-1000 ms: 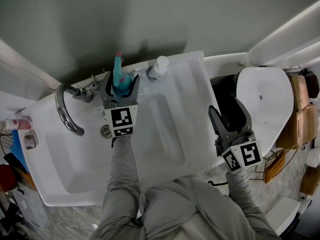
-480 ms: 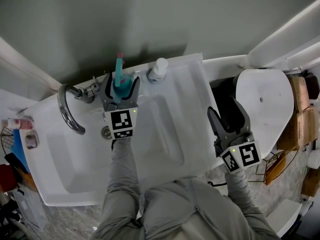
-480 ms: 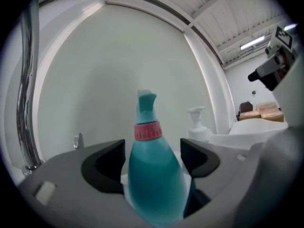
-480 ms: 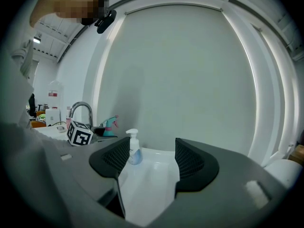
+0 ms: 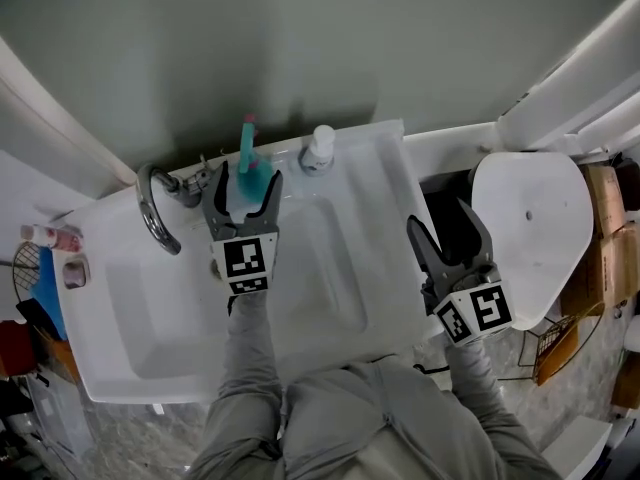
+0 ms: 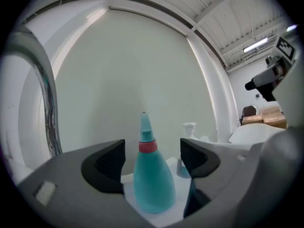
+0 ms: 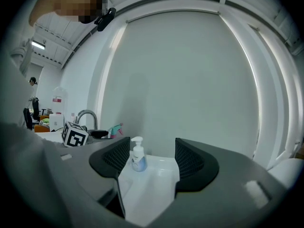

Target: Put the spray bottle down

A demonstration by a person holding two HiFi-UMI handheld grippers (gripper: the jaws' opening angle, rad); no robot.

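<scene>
Spray bottle (image 5: 247, 160): upright on sink's rear ledge (image 5: 352, 154), standing between left tongs (image 5: 248, 174), which are spread clear of both its sides. Right tongs (image 5: 438, 216): wide apart, empty. Step: release apparently done; next, left tongs should back straight off without tipping it.

Spray bottle (image 6: 153, 184) between parted fingers (image 6: 107, 167)

We're at a wash station here: a white moulded sink with a ribbed drainboard (image 5: 130, 313), a curved chrome tap (image 5: 155, 218) and a white pump soap bottle (image 5: 319, 146), all backed by a plain pale wall panel (image 5: 300, 48). Overhead there's a ribbed industrial ceiling (image 6: 237, 13) with a strip light (image 6: 255, 44), and brown cardboard boxes (image 5: 607, 253) stand alongside. So it's a sink set up inside a big hall.
</scene>
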